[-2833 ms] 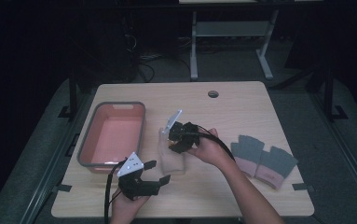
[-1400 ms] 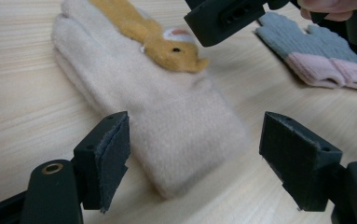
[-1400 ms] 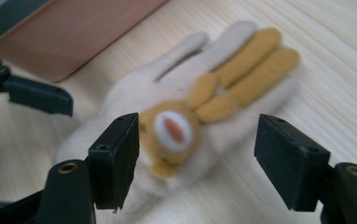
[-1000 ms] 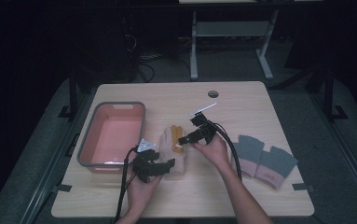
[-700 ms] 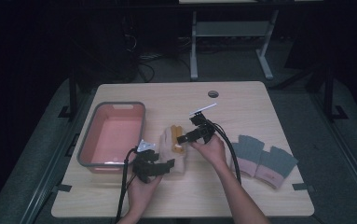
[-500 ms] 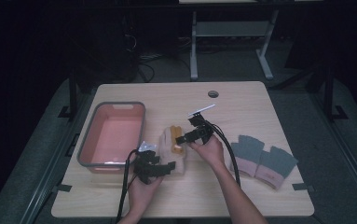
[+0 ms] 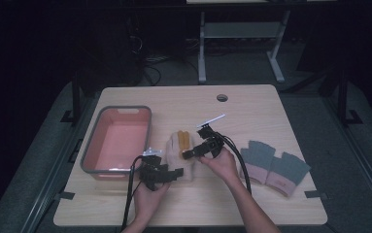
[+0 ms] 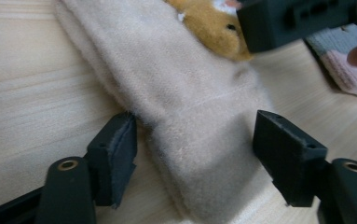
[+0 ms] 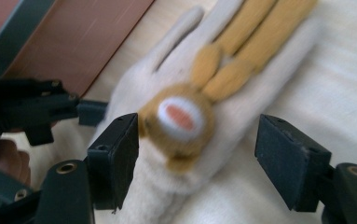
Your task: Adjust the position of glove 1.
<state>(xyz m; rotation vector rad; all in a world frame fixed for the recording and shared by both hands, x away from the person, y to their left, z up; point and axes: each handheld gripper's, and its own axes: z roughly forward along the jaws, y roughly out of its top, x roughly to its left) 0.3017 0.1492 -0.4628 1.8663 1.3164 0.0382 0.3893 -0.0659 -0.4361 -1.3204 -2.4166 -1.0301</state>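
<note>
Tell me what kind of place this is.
Likely a lab or recording workspace: a bare wooden table with a cable hole, a dark room, a metal desk frame and floor cables behind.

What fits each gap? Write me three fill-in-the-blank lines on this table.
1. The cream glove bears a yellow animal face with a ____ snout.
2. The empty bin at the table's left is ____ inside.
3. The pair of grey gloves has ____ cuffs.
Missing words: white; pink; pink
</note>
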